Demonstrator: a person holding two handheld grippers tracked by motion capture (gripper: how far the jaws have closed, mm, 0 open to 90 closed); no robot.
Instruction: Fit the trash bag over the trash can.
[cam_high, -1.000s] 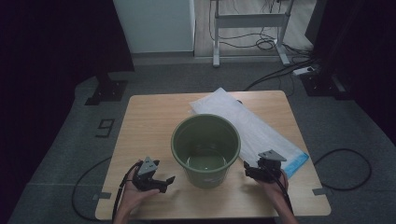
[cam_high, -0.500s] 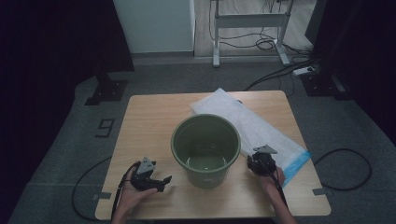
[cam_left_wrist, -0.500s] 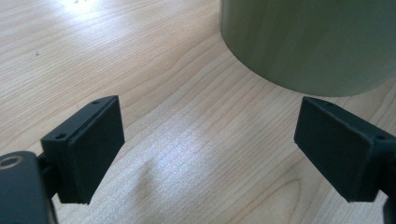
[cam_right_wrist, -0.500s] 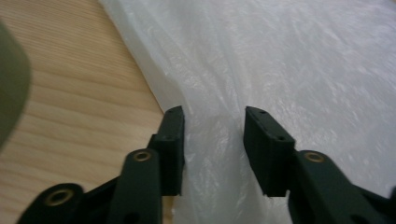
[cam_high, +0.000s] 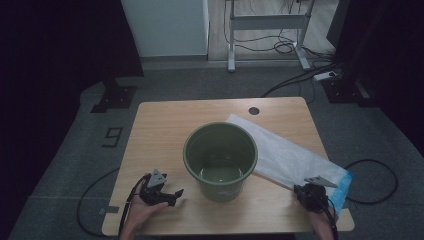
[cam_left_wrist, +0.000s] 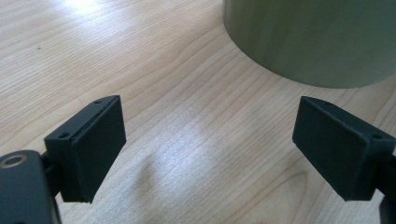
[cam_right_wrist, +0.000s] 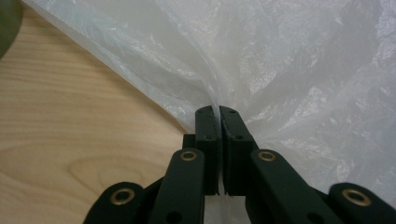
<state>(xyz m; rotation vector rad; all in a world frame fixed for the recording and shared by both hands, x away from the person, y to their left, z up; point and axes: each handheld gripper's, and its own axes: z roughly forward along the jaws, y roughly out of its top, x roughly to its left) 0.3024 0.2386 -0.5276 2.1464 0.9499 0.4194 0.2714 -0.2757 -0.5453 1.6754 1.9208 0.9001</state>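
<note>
Plastic bag (cam_high: 290, 159), white and translucent with a blue edge at its near right end, lies flat on the right half of the desk (cam_high: 160, 130), running diagonally from behind the bucket toward the near right corner. Its left portion passes just beside or under the green bucket (cam_high: 220, 160); which of the two cannot be told from the high view.

Right tool (cam_high: 311, 192) sits at the near edge of the bag, close to the desk's front right corner. Jaws have just been closing, and in the right gripper view (cam_right_wrist: 219, 112) they stand almost together with a pinched fold of the film between them; the plastic gathers into creases that run out from the tips. Bare wood shows to the left of the jaws in that view.

Left tool (cam_high: 167, 192) rests low over the desk at the near left, just beside the bucket and apart from it. In the left gripper view (cam_left_wrist: 205, 135) its jaws stand wide apart with only wood grain between them; nothing held. The bucket's green wall (cam_left_wrist: 313, 37) fills the upper right of that view, near the tips but not touching them.

Bucket stands upright near the desk's middle, open top, inside looks bare with a pale sheen on the bottom.
</note>
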